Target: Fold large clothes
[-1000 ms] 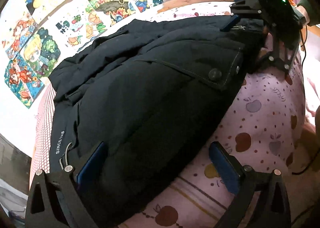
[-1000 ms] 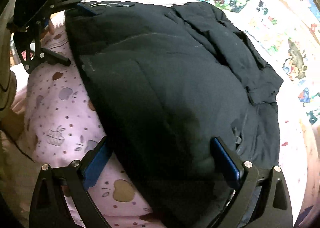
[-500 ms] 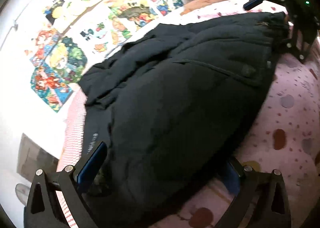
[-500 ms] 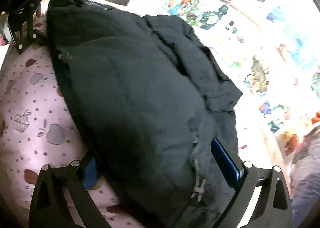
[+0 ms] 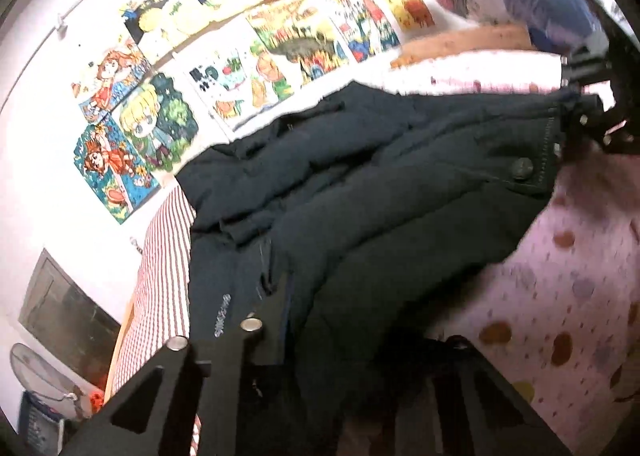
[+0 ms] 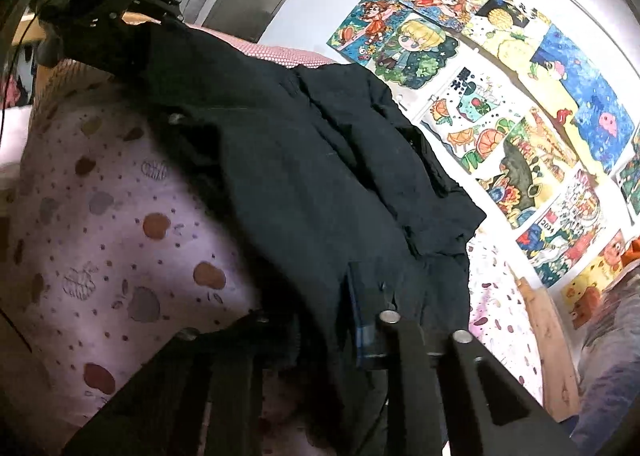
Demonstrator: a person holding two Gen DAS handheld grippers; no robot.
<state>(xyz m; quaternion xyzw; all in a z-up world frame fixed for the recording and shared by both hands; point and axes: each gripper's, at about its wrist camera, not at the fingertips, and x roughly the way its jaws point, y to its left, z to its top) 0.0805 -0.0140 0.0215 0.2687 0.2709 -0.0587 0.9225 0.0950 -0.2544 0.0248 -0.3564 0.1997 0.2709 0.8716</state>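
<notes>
Both grippers, left gripper (image 5: 344, 340) and right gripper (image 6: 320, 320), have just been closing and are pinching the jacket's (image 5: 400, 184) near edge; you're starting a fold, so carry it across next.

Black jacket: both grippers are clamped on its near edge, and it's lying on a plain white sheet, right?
Not plain white. Both wrist views show the black jacket on a pink sheet printed with apples and dots. The left gripper and right gripper are clamped on its near edge.

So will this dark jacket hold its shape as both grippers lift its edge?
Probably not: the dark jacket is puffy and creased, so it should sag between the left gripper and right gripper. Its bulk suggests noticeable drag.
</notes>
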